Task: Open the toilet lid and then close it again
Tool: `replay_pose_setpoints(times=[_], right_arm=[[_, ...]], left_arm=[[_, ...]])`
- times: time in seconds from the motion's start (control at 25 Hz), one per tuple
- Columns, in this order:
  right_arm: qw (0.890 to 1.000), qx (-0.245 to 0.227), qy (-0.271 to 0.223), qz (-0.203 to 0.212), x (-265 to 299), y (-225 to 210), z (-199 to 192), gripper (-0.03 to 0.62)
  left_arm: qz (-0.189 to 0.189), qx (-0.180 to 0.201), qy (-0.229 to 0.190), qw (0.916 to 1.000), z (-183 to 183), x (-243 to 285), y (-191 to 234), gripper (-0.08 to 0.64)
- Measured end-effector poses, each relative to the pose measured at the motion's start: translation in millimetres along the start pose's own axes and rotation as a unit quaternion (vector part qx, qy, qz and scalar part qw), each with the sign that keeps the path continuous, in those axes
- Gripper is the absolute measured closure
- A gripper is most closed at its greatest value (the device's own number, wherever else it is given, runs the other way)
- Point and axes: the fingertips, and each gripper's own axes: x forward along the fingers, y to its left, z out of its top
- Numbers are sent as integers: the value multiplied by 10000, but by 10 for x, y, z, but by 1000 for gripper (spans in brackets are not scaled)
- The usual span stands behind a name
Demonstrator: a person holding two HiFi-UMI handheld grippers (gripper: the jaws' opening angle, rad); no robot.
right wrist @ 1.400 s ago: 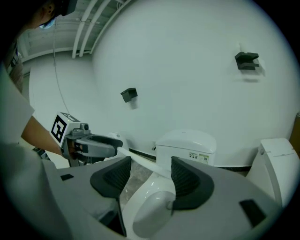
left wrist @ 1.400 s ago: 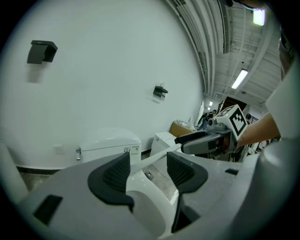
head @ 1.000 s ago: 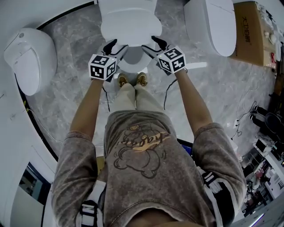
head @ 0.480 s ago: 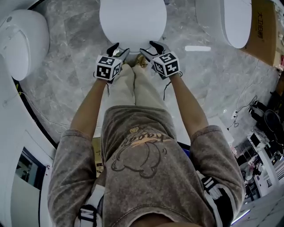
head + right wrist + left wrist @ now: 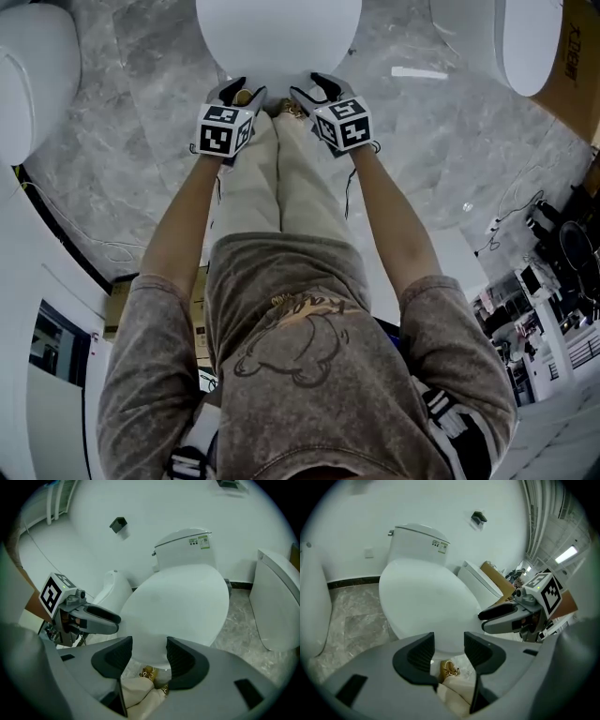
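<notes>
The white toilet lid (image 5: 278, 37) lies shut at the person's feet, and the left tongs (image 5: 241, 91) and right tongs (image 5: 312, 86), wide though just narrowing a little, hover side by side at its front edge, pinching nothing, above the grey marble floor (image 5: 141, 122).

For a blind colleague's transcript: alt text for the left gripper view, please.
The left gripper holds its dark jaws apart, though they have just been closing, framing the front rim of a closed, glossy white oval toilet lid without pressing it. A tan shoe shows below the rim.
</notes>
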Motion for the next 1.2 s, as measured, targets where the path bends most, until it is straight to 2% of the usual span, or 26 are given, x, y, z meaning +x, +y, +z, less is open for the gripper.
replay_pose_setpoints(times=[0.2,0.36,0.6,0.72,0.8,0.92,1.04,1.2], right_arm=[[9995,156,192,-215,221,-142,-203,360],[9984,308,360,-318,388,-215,-283,368],[9977,471,254,-424,380,-254,-325,390],[9955,761,253,-499,296,-240,-290,388],[9942,868,33,-629,168,-267,-124,388],[9943,731,-320,-703,-167,-237,291,388],[9928,529,-742,-775,-661,-160,776,388],[9856,404,-1396,-859,-1442,55,1412,390]], left_arm=[[111,-293,230,9992,-192,256,89,356],[182,-386,422,9982,-285,404,184,356],[294,-30,548,9981,-337,450,163,359],[221,-153,611,9978,-284,377,111,357],[229,-199,384,9988,-61,261,66,359],[233,-234,-136,9994,466,-66,-61,358],[249,-88,-591,9979,1034,-519,-260,359],[149,193,-1089,9938,1703,-1246,-593,357]])
